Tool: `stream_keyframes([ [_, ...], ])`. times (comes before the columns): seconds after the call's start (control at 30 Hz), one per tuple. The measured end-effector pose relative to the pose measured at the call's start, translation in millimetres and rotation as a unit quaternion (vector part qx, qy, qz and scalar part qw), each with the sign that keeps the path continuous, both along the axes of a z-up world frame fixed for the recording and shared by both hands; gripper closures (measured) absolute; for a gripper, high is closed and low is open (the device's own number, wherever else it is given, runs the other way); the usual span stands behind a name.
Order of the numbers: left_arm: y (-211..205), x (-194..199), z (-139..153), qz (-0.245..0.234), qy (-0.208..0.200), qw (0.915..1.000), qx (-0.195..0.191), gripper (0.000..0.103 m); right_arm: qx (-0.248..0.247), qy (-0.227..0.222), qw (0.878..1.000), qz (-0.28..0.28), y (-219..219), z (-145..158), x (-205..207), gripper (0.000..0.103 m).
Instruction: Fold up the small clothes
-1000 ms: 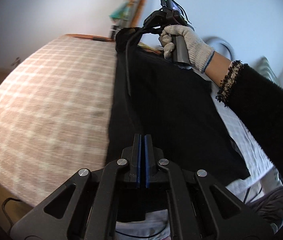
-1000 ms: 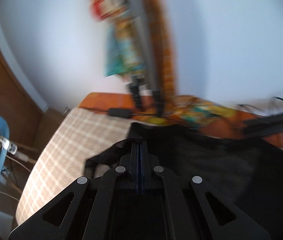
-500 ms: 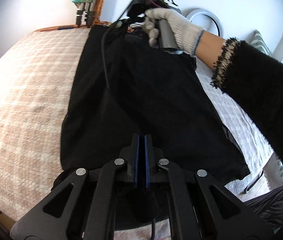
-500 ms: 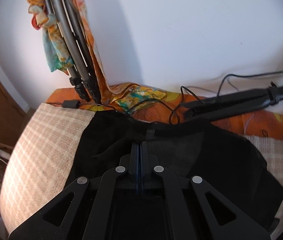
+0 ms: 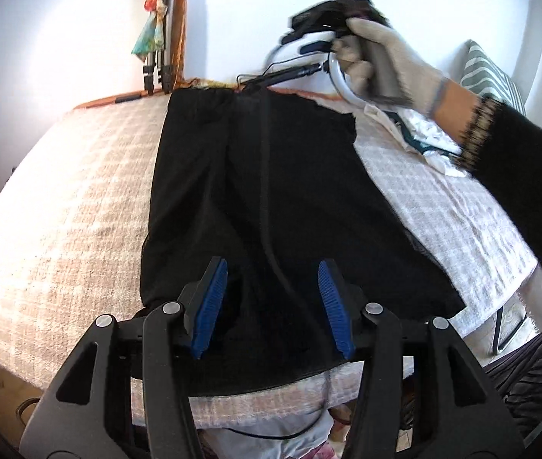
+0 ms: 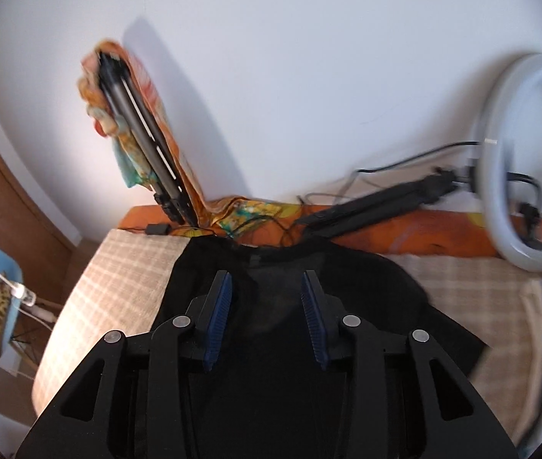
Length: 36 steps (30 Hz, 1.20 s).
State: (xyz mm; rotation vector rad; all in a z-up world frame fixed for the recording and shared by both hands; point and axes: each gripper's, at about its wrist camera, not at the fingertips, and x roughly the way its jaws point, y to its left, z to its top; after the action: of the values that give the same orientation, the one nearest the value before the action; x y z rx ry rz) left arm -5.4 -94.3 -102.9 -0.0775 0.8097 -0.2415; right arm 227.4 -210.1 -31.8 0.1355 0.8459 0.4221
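A black garment (image 5: 271,199) lies spread flat on the checked beige bed cover (image 5: 72,210). It also shows in the right wrist view (image 6: 366,306). My left gripper (image 5: 272,298) is open and empty, hovering over the garment's near hem. My right gripper (image 6: 267,313) is open and empty above the garment's far end, near the waistband. In the left wrist view the gloved right hand (image 5: 381,65) holds that gripper raised at the far right, off the cloth.
A folded tripod (image 6: 144,145) draped with a colourful scarf leans on the wall at the back. A ring light (image 6: 527,168) and its black stand lie at the back right. White crumpled cloth (image 5: 423,134) lies at the right.
Both grippers have opened and let go of the garment. The garment has come down from being held up and now lies flat. The right gripper has lifted away to the right.
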Motion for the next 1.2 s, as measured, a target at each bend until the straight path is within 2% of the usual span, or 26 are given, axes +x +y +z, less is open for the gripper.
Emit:
stream_keyframes([
  [0.13,-25,-3,0,-0.022,0.000,0.9996,-0.018,0.053,-0.021,-0.016,1.000,-0.011,-46,26,-40,0.067],
  [0.23,-46,-4,1,-0.040,-0.001,0.9991,-0.013,0.053,-0.029,-0.028,0.998,-0.038,-85,39,-66,0.067],
  [0.43,-65,1,8,-0.043,-0.014,0.9990,0.002,0.053,-0.045,-0.025,0.996,-0.068,-149,43,-113,0.067],
  [0.47,-68,3,8,-0.042,-0.014,0.9990,0.004,0.053,-0.049,-0.023,0.996,-0.068,-153,40,-119,0.063],
  [0.5,-71,5,7,-0.046,-0.013,0.9989,0.001,0.053,-0.051,-0.021,0.996,-0.068,-155,37,-122,0.060],
  [0.57,-85,7,2,-0.067,-0.006,0.9977,-0.002,0.053,-0.051,-0.012,0.996,-0.067,-162,27,-128,0.045],
  [0.8,-137,11,-34,-0.127,0.027,0.9913,0.024,0.053,-0.041,0.035,0.998,-0.039,-168,-16,-116,0.045],
  [1.03,-147,21,-48,-0.118,0.044,0.9914,0.035,0.052,-0.043,0.053,0.998,-0.015,-145,-43,-98,0.045],
  [1.2,-142,14,-44,-0.107,0.035,0.9929,0.039,0.052,-0.044,0.072,0.996,-0.030,-137,-61,-79,0.045],
])
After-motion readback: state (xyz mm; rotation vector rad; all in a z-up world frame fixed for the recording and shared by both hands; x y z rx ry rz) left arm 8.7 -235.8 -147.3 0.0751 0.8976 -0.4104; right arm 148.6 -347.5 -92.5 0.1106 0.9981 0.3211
